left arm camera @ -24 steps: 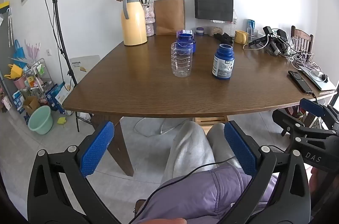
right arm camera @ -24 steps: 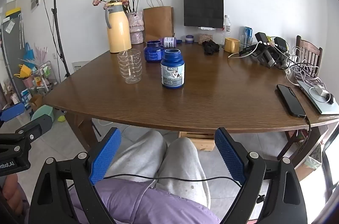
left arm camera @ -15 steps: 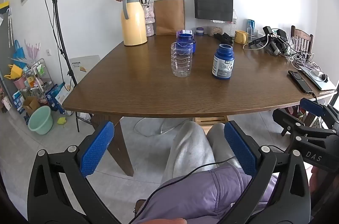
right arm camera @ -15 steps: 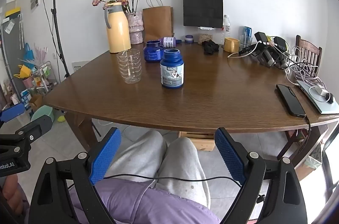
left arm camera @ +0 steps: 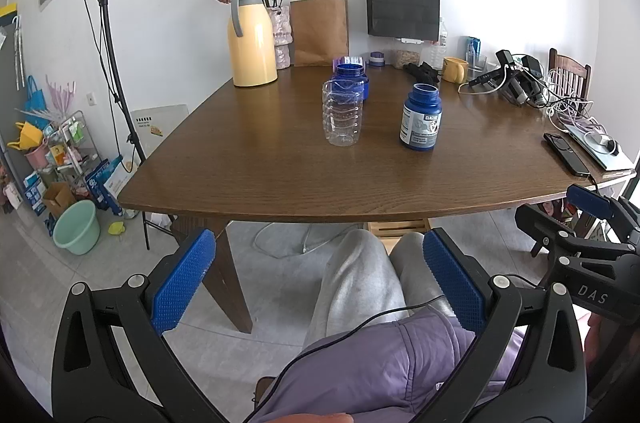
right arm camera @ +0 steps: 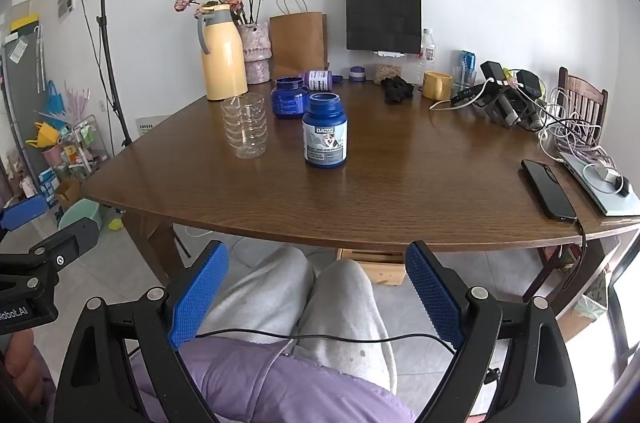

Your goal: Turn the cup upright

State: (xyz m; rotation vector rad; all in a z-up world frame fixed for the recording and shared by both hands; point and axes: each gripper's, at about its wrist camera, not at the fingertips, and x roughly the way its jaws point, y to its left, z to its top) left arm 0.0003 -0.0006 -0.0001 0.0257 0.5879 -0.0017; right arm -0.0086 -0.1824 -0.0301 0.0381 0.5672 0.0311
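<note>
Both grippers hang low over the person's lap, short of the table edge: the left gripper (left arm camera: pixel 318 277) and the right gripper (right arm camera: pixel 316 289) each have their blue-padded jaws spread wide with nothing between them. Neither is near the work yet.

On the wooden table (left arm camera: pixel 280 175), the clear ribbed plastic cup (left arm camera: pixel 342 113) stands toward the middle, just in front of a squat blue jar (left arm camera: pixel 352 79) and well to the left of a taller blue supplement bottle (left arm camera: pixel 420 117). Seen from the right wrist view, the cup (right arm camera: pixel 245 125) looks wider at the top than at the base, which suggests its mouth faces up; being transparent, I cannot tell for certain.

My reading is that either the flip is already done and the grippers are parked, or the approach has not begun. If it remains to be done, the next move calls for raising a gripper to table height, reaching past the near edge, closing across the cup's ribbed wall without crushing it, and avoiding the jar behind.
</note>
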